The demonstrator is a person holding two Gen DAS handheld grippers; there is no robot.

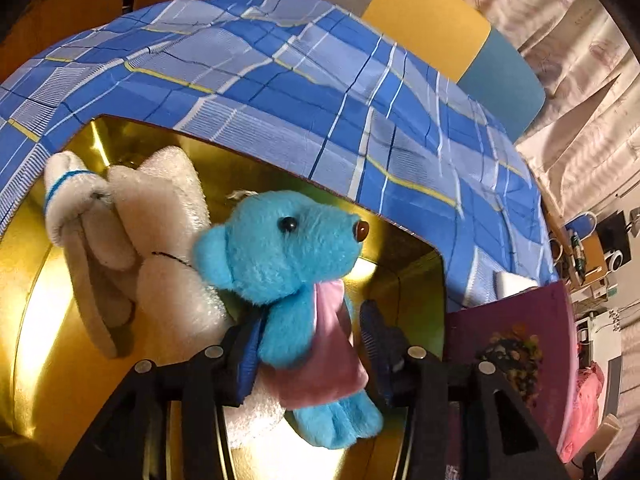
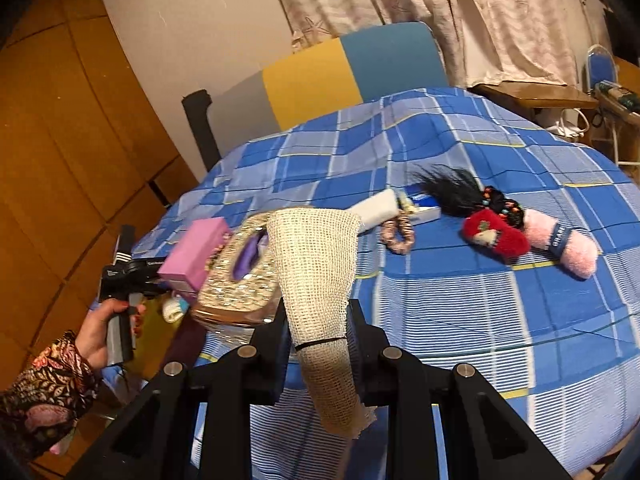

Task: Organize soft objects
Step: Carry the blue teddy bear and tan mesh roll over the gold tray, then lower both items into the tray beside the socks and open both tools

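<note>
The left gripper stood spread, its pads clear of the bright blue plush bear in a pink dress lying between them inside the shiny gold box. Just beyond lay a white plush rabbit. The right gripper pinched a rolled beige mesh cloth. Well ahead on the blue checked bedspread, a fuzzy pink roll bore a dark band reading "GRAN", partly cut off.
</note>
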